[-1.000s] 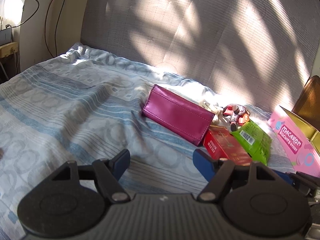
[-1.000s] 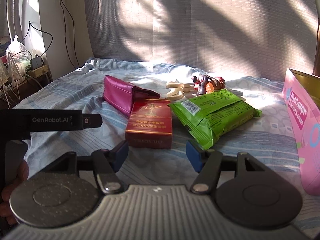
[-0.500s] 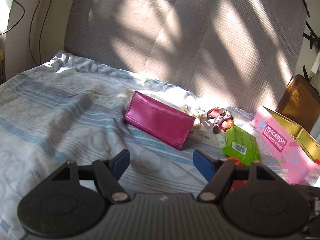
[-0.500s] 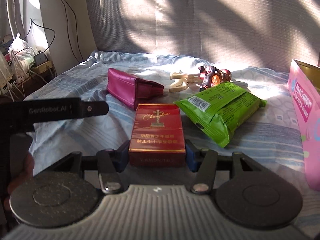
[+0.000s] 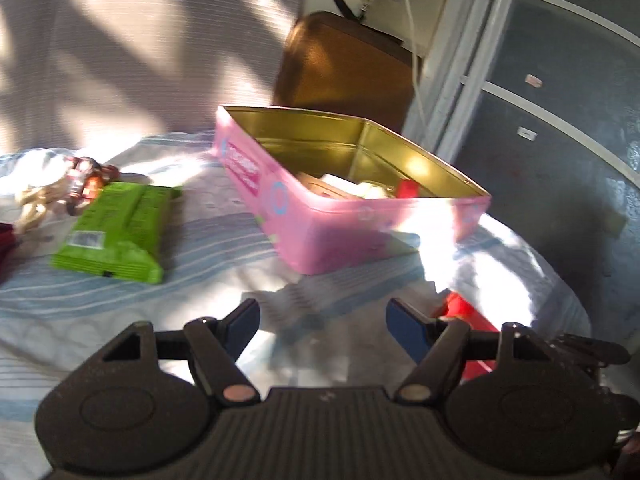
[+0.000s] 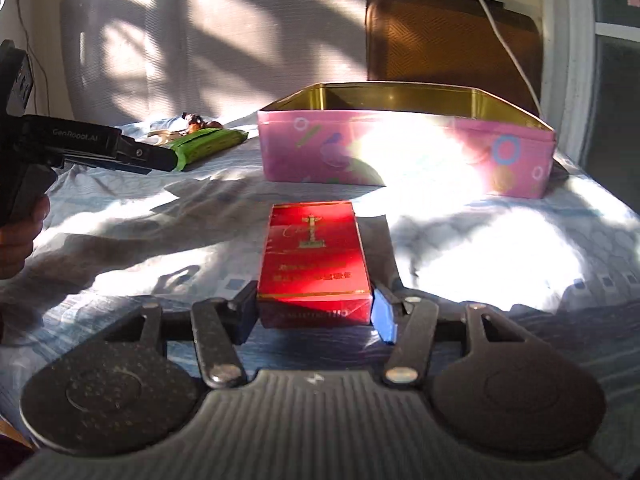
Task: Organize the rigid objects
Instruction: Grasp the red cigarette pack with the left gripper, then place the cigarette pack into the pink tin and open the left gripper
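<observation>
My right gripper (image 6: 314, 312) is shut on a red cigarette box (image 6: 312, 256) and holds it above the bed, a short way in front of the open pink tin (image 6: 404, 152). The tin (image 5: 320, 232) also shows in the left wrist view with a few small items inside. My left gripper (image 5: 322, 330) is open and empty over the bedsheet, near the tin's front corner. The red box (image 5: 472, 320) shows partly behind its right finger. A green snack packet (image 5: 116, 232) lies left of the tin.
A small toy figure (image 5: 86, 176) and a cream object (image 5: 34, 204) lie behind the green packet. A brown case (image 6: 452, 40) leans upright behind the tin. The bed's right edge (image 5: 560, 280) drops off beside a grey cabinet. A white cable (image 6: 504, 40) hangs over the case.
My right gripper has lifted the red box and carried it right, towards the pink tin. My left gripper has swung right, from the magenta wallet to the tin.
</observation>
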The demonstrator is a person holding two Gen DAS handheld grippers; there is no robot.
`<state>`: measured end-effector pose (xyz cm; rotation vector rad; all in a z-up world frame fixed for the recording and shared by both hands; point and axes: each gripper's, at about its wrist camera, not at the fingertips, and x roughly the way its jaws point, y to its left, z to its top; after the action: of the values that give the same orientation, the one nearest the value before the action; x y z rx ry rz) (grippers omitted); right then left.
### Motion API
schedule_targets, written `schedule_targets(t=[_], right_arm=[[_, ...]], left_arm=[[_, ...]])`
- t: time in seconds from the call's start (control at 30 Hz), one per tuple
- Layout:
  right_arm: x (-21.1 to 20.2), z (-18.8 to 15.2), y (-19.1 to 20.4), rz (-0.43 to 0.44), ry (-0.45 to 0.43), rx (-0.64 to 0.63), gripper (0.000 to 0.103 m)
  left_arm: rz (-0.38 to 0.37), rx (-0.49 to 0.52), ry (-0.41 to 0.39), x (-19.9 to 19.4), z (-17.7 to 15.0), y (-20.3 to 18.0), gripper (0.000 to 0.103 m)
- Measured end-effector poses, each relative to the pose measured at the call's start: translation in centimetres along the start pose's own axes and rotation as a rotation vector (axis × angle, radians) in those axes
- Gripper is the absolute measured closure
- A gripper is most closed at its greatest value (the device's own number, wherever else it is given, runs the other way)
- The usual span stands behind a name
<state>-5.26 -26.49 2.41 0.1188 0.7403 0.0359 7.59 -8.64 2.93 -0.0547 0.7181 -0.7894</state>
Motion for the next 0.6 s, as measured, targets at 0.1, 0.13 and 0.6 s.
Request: schedule_targets(t=[0.1, 0.13, 0.6], right_arm=[[-0.7, -0.4, -0.5, -0.006, -0.029, -0.004, 0.03], [-0.8, -0.6, -0.5, -0.006, -0.035, -0.013, 0.029], [-2.0, 2.9, -2.5, 0.044, -0.276, -0.014, 0.046]], left_arm=[[-0.101, -0.003, 0.104, 2.9, 0.0, -3.8, 0.031], [-0.117, -0.01, 0.14, 3.8, -0.2, -4.7, 0.031], [-0.186, 0.022, 0.049, 3.7, 5.1, -9.4, 0.049]])
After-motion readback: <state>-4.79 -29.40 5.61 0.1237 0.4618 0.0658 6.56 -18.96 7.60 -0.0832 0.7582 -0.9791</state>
